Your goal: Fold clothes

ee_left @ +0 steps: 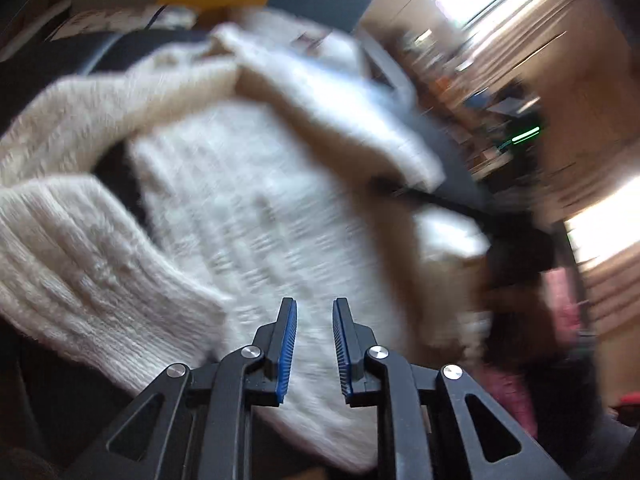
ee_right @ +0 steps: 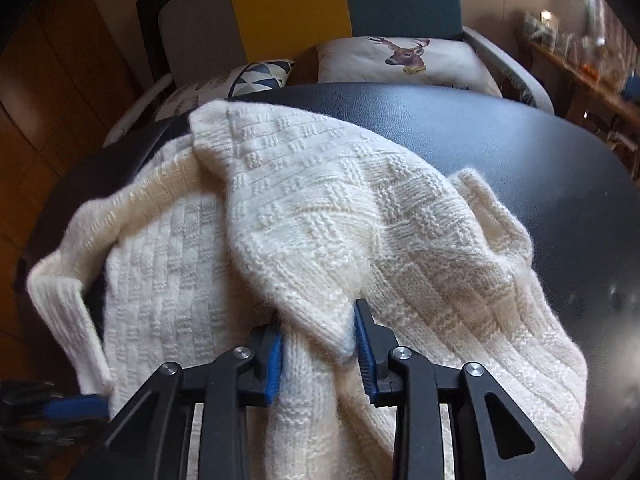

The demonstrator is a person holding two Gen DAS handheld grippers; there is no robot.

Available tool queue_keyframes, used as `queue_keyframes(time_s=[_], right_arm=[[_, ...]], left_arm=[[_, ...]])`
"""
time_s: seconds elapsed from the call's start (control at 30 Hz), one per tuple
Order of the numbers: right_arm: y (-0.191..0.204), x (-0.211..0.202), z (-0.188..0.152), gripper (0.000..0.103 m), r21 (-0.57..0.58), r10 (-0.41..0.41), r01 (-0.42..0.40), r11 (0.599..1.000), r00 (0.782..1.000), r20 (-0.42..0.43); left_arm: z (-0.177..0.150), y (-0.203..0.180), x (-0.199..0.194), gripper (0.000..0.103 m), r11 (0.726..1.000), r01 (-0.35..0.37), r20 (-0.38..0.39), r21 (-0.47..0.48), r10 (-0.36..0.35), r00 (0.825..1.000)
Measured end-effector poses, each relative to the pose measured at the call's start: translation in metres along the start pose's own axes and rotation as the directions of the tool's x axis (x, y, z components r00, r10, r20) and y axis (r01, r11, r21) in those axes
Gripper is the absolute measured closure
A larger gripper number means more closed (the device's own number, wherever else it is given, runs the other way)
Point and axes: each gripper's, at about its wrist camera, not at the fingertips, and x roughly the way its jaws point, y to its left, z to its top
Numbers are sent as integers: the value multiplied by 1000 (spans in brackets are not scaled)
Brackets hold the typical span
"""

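Left tool [ee_left: 315,308] empty, pads apart; right tool [ee_right: 318,320] clamped.

Your right tool [ee_right: 318,344] pinches a bunched fold of the cream knit sweater [ee_right: 320,220], which lies rumpled on the dark tabletop [ee_right: 540,168]. Beyond it sits a deer-print cushion [ee_right: 404,60] beside a triangle-patterned pillow [ee_right: 256,78].

This is a home living room. At the top of the right wrist view stands a sofa with grey, yellow and teal back panels [ee_right: 288,8], bearing a white cushion printed with a stag's head [ee_right: 404,60] and a blue-and-white triangle-patterned cushion [ee_right: 256,76]. Wood-panelled wall [ee_right: 52,92] fills the left; a cluttered wooden shelf [ee_right: 580,56] sits upper right.
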Motion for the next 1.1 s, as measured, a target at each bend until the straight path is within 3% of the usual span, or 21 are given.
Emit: queue_keyframes(time_s=[0.07,0.2,0.33,0.4,0.5,0.57,0.7,0.77,0.83,0.9,0.97,1.0,1.03,1.1], right_arm=[[-16,3,1,71,59,-7,7,998,1000,12],[-56,11,-1,64,272,182,-182,945,983,26],[-57,4,-3,53,295,237,-235,926,971,29],[-50,-8,-4,49,253,236,-236,938,971,28],[-38,-31,-15,39,134,165,-169,977,986,40],[-32,-44,-26,31,53,90,-93,994,994,57],[-27,-60,-48,30,-72,-44,49,996,997,69],[-32,-59,-60,30,-107,-100,105,989,994,49],[-38,-52,-68,31,-129,-164,167,977,986,38],[-45,-41,-73,41,-137,-186,184,973,982,-7],[-51,-40,-76,63,-144,-205,200,969,979,-16],[-53,-42,-76,77,-137,-202,200,970,979,-5],[-55,-46,-75,88,-119,-195,193,974,981,-1],[-62,-55,-72,90,-69,-158,158,985,987,13]], left_arm=[[-5,12,-1,100,1000,26,1,-7,-26,1000],[-1,31,-11,101,1000,-24,-6,-9,24,1000],[8,38,-22,102,992,-123,3,17,123,992],[8,46,-32,102,989,-146,10,1,146,989],[1,60,-51,94,988,-151,32,-41,153,988],[-13,64,-61,89,992,-109,35,-63,111,993],[-41,52,-66,85,998,-25,41,-65,28,999],[-45,38,-50,83,998,-27,33,-48,28,999],[-49,27,-40,83,997,-78,31,-30,79,996],[-49,17,-31,81,994,-107,40,-4,107,993],[-48,10,-25,81,990,-138,50,20,137,989],[-49,8,-24,84,987,-156,55,31,154,987],[-49,7,-23,95,982,-180,57,50,177,983],[-50,7,-24,99,977,-204,58,69,200,978]])
